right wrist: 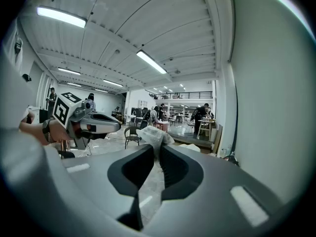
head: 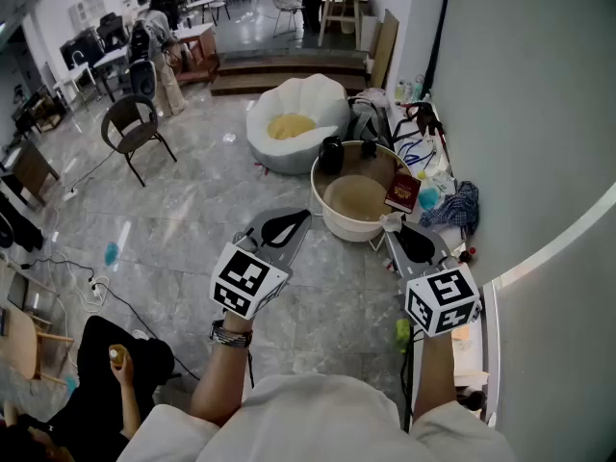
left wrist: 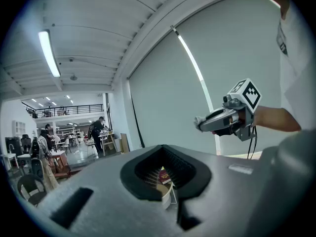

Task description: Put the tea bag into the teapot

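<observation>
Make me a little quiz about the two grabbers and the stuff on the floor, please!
1. True or false: the left gripper has something pinched between its jaws.
2. Which one grips the white crinkly packet? A: the left gripper. B: the right gripper. C: neither.
3. Fill the gap: the book at the edge of the round tub is coloured ___.

Key: 1 false, its jaws are together with nothing in them. 2 B. 3 red.
</observation>
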A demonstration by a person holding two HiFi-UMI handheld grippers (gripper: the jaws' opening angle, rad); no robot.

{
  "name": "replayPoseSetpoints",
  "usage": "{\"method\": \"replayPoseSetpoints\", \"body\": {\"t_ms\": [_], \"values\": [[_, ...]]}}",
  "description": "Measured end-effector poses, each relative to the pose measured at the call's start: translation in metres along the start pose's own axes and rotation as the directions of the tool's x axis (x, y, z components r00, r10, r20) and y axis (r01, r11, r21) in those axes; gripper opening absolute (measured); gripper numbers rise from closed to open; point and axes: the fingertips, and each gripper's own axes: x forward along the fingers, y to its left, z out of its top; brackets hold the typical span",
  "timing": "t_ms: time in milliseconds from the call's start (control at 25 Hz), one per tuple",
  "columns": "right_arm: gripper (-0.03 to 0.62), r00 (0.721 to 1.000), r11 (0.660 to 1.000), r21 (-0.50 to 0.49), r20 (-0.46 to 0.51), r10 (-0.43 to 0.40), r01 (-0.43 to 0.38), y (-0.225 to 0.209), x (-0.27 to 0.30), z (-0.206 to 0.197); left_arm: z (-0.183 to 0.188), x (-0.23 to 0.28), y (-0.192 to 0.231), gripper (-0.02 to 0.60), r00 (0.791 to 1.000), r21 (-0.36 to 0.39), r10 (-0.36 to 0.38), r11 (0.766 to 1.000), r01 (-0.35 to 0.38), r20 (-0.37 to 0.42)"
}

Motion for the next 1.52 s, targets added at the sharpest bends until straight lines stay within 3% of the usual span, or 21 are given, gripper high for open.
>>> {"method": "replayPoseSetpoints", "body": {"t_ms": [240,800,1080,1520], "values": [[0.046,1.000,1.000,0.028,0.023,-0.002,0.002,-0.016,-0.002,-0.006,-0.006,0.010,-0.007,0.003,1.000,0.002,0.010,1.000,-0.010,-0.012],[0.046,0.996,0.997,0.021,0.041,0.076,-0.077,-0.050,-0.007,-0.019,-0.012,0.031,-0.025,0.003,0.995,-0.019,0.095,0.995,-0.096,-0.043],[0.046,0.996,0.996,0.047,0.046,0.077,-0.079,-0.072,0.005,-0.030,-0.024,0.057,-0.021,0.003,0.994,-0.031,0.090,0.995,-0.092,-0.068],[0.046,0.999,0.999,0.026,0.034,0.037,-0.038,-0.113,0.064,-0.028,-0.034,0.117,0.036,0.003,0.998,-0.033,0.053,0.998,-0.054,-0.039]]}}
